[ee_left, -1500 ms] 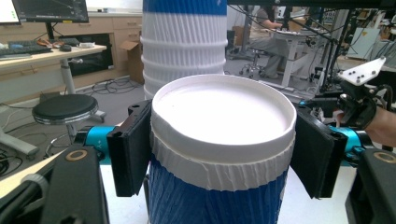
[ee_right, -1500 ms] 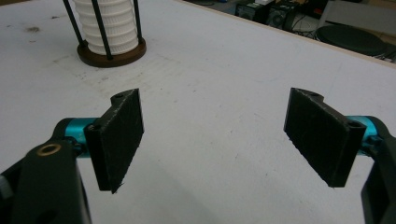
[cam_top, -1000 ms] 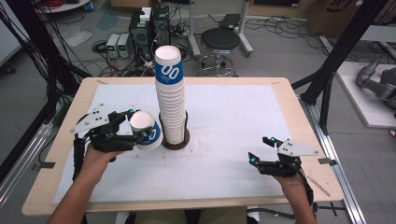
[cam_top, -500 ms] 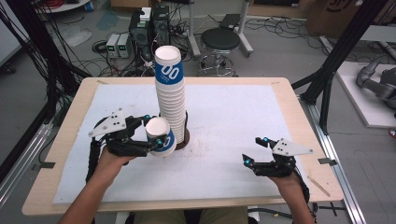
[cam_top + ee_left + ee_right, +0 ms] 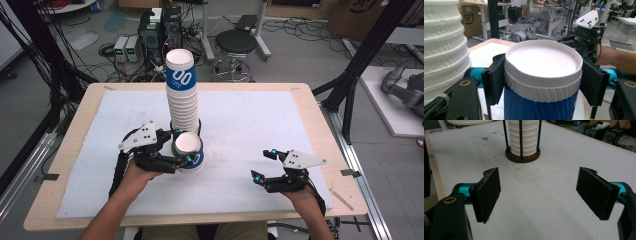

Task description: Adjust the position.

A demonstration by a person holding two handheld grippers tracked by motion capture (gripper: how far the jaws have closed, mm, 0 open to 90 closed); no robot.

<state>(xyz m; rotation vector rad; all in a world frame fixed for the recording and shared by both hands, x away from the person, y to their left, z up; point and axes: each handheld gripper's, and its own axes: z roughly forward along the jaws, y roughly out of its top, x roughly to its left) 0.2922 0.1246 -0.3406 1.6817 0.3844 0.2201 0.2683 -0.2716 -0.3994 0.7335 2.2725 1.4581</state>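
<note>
- A cluttered lab with cables, a stool (image 5: pixel 235 42) and electronics lies behind the white-covered surface (image 5: pixel 250 120).
- The left hand-held gripper (image 5: pixel 186 148) is clenched on a blue paper cup (image 5: pixel 190 152), upright, just in front of the tall cup stack (image 5: pixel 181 90).
- To do the step well, I judge: keep the cup level, carry it clear of the stack, squeeze gently so the rim isn't crushed.
- The right hand-held gripper (image 5: pixel 264 165) is released, jaws wide apart, holding nothing.
- Hard to tell: whether the cup's base touches the surface, and the stack's base holder (image 5: pixel 522 155) is mostly hidden from above.
</note>
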